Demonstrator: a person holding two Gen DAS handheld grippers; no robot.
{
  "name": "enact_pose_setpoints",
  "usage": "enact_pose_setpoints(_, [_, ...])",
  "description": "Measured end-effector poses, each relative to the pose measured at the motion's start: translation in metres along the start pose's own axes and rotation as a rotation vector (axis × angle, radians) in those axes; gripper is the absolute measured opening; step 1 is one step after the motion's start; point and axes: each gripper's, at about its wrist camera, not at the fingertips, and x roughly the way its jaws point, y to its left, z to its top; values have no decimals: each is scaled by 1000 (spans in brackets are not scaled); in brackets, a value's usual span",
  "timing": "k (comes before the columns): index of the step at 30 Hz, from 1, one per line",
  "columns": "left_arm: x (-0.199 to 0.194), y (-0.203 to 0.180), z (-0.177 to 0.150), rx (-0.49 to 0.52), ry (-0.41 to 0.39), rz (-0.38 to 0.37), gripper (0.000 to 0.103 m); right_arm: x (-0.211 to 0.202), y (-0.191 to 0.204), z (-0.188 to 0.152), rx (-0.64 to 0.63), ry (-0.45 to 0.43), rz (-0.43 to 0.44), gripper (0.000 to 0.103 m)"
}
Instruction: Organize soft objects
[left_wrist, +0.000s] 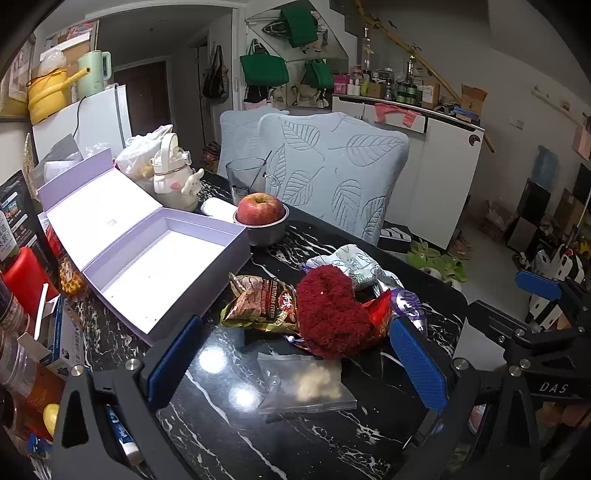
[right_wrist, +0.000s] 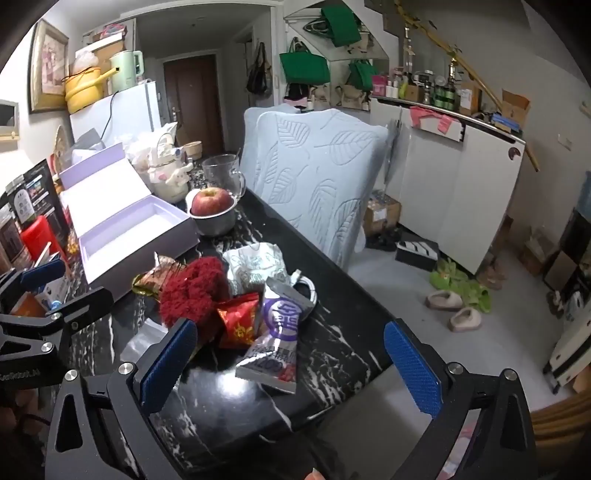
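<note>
A fuzzy red heart lies in a pile on the black marble table, beside a brown snack packet, a folded pale printed cloth, a red packet and a silver-purple packet. A clear zip bag lies nearest me. An open lilac box stands empty at the left. My left gripper hovers open over the zip bag. My right gripper stands open above the silver-purple packet, holding nothing.
An apple in a grey bowl, a glass mug and a white character bottle stand behind the box. Bottles and cartons crowd the left edge. A leaf-patterned chair stands at the table's far side.
</note>
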Motion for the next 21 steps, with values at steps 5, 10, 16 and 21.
enact_pose_setpoints(5, [-1, -2, 0, -1, 5, -7, 103, -1, 0, -2, 0, 3, -3, 103])
enact_pose_setpoints(10, [-2, -3, 0, -1, 6, -9, 103, -2, 0, -2, 3, 3, -2, 103])
enact_pose_setpoints(16, [-2, -4, -1, -1, 6, -11, 103, -2, -2, -3, 6, 3, -5, 103])
enact_pose_setpoints(21, [-3, -4, -1, -2, 5, -11, 103, -2, -2, -3, 6, 3, -5, 103])
